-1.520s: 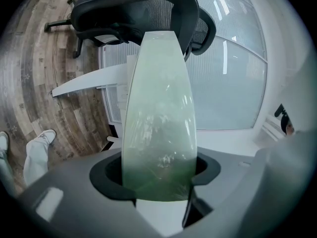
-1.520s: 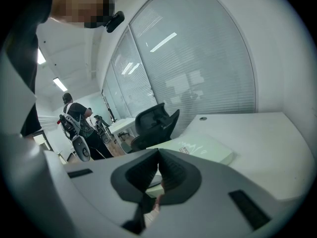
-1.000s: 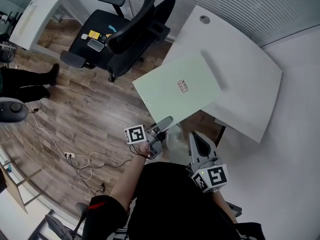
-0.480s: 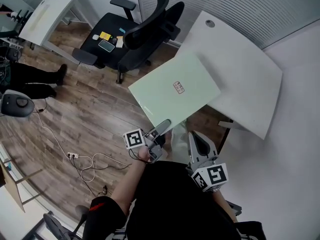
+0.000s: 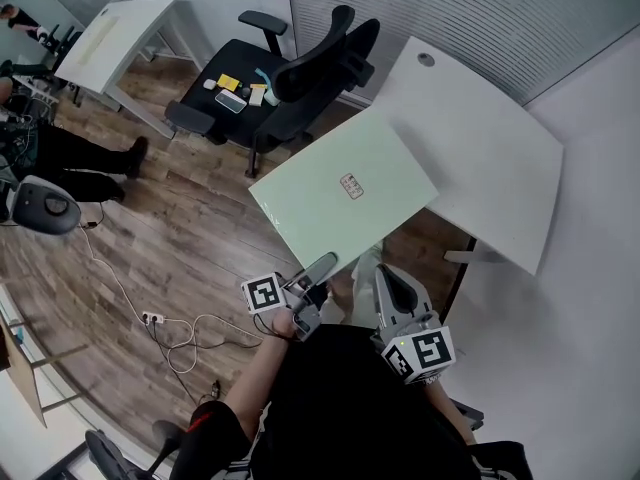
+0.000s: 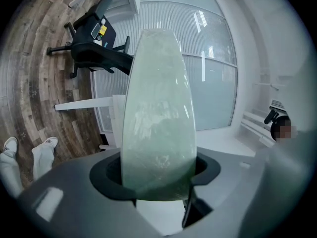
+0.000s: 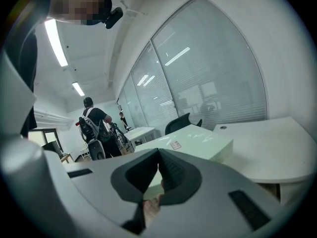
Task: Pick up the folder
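Note:
The folder is a large pale green flat board with a small label in its middle. My left gripper is shut on its near edge and holds it out over the wooden floor. The folder's far corner overlaps the edge of the white desk. In the left gripper view the folder rises edge-first from between the jaws. My right gripper hangs just right of the folder's near corner, shut and empty. In the right gripper view its closed jaws point toward the folder.
A black office chair with small items on its seat stands beyond the folder. A second white desk is at the far left. Cables and a power strip lie on the floor. A person stands in the background.
The folder has swung left, away from the white desk and out over the floor, in the left gripper's grip. The right gripper has stayed shut beside it.

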Demonstrator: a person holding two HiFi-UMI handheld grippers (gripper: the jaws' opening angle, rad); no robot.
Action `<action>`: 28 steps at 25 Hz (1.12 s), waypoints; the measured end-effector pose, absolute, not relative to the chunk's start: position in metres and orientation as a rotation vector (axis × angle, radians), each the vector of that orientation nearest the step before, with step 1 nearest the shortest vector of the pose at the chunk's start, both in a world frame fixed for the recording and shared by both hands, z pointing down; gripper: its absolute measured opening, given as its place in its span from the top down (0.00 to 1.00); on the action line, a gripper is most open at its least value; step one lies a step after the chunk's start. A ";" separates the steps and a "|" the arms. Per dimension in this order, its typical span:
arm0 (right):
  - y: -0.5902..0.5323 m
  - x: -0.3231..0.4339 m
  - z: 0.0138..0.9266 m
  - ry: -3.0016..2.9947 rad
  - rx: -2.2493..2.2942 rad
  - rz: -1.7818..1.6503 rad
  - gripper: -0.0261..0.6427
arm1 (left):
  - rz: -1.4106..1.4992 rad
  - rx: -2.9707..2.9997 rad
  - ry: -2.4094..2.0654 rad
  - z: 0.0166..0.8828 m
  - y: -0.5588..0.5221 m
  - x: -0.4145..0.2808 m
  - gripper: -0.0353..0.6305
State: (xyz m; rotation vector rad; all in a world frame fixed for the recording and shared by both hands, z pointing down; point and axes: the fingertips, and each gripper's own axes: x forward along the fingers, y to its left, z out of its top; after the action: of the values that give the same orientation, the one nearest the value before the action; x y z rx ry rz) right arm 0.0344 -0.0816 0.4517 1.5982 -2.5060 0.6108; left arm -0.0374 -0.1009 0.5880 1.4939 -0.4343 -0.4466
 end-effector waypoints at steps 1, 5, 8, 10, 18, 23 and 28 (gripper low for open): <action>-0.078 0.030 0.449 -2.514 1.598 0.601 0.96 | -0.451 1.501 -0.438 0.583 -0.096 -0.043 0.53; -0.067 0.012 0.437 -2.545 1.593 0.574 0.96 | -0.466 1.522 -0.452 0.564 -0.081 -0.066 0.53; -0.064 0.005 0.434 -2.577 1.598 0.568 0.96 | -0.479 1.551 -0.455 0.554 -0.076 -0.077 0.53; -0.063 0.002 0.434 -2.598 1.598 0.557 0.96 | -0.490 1.574 -0.457 0.545 -0.074 -0.082 0.53; -0.046 -0.013 0.412 -2.656 1.609 0.480 0.96 | -0.563 1.630 -0.459 0.499 -0.056 -0.103 0.53; -0.045 -0.012 0.394 -2.679 1.615 0.418 0.96 | -0.614 1.646 -0.490 0.474 -0.058 -0.113 0.53; -0.036 -0.016 0.386 -2.724 1.611 0.377 0.96 | -0.664 1.673 -0.518 0.455 -0.057 -0.124 0.53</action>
State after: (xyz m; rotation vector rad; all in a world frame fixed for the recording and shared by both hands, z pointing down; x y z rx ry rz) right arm -0.0158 -0.0361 0.3861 1.6106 -2.7240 0.3769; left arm -0.1245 -0.0567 0.4549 1.6735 -0.5181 -0.6643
